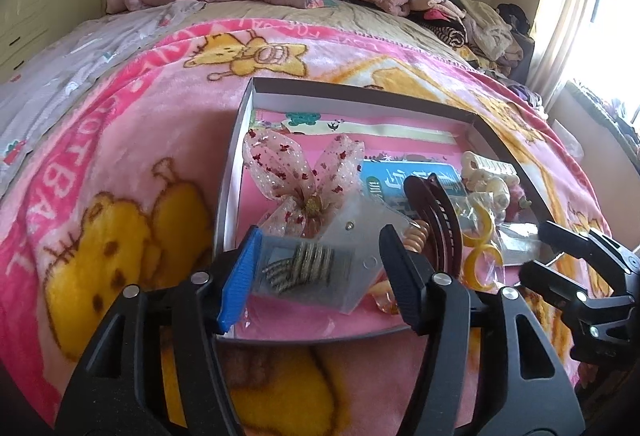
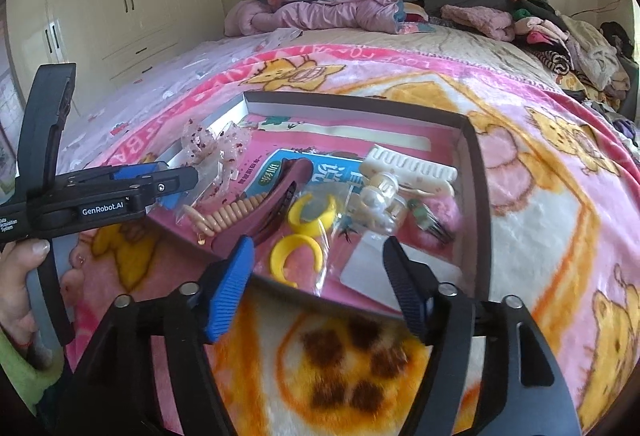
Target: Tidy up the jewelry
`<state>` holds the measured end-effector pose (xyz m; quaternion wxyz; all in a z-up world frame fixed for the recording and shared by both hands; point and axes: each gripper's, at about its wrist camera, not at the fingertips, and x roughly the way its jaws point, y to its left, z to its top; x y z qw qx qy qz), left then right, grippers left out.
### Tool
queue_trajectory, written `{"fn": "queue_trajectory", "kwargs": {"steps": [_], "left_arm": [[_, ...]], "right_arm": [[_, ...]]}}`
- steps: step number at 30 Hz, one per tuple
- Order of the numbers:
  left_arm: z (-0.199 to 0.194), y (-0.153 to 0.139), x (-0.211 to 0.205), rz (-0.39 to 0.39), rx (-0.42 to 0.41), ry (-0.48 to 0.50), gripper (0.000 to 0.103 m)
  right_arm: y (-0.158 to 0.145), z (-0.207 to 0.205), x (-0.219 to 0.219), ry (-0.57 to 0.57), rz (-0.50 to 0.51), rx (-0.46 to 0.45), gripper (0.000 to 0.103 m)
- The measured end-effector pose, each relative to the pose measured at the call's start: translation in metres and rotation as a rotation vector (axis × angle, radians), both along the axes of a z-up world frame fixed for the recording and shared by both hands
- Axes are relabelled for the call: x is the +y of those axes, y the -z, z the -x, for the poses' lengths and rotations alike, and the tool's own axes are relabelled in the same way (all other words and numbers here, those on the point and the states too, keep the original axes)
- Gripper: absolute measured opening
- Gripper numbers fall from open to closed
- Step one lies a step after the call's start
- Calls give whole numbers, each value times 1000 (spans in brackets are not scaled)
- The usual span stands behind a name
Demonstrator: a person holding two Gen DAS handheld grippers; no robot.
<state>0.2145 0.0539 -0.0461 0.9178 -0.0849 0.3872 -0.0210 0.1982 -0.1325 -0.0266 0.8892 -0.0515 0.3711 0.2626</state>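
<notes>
A pink cartoon-bear blanket [image 2: 520,164] is covering the bed, and a shallow box [image 2: 478,172] of jewelry is lying on it. The left gripper [image 1: 316,268] is standing released around a clear packet [image 1: 304,268], a detail only its own view is showing. The right gripper [image 2: 320,276] is hanging unclenched and empty near yellow hoops [image 2: 298,236]. A hand [image 2: 20,276] is appearing there alone.
</notes>
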Motion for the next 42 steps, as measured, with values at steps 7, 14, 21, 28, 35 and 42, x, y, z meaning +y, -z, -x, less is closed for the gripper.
{"fn": "queue_trajectory", "kwargs": {"steps": [7, 14, 21, 28, 35, 42], "left_arm": [[13, -10, -3, -6, -9, 1, 61], [30, -21, -5, -17, -16, 0, 77], [50, -31, -5, -25, -17, -2, 90], [77, -43, -8, -43, -36, -11, 91], [105, -53, -12, -37, -61, -16, 92], [129, -51, -17, -41, -61, -9, 92]], "right_arm": [[-8, 16, -17, 36, -5, -13, 77], [-14, 27, -27, 56, -12, -24, 88], [-21, 41, -32, 63, -18, -32, 92], [-29, 58, -36, 68, -30, -48, 95], [-36, 80, -34, 60, -28, -85, 96], [-35, 97, -35, 72, -37, -85, 97]]}}
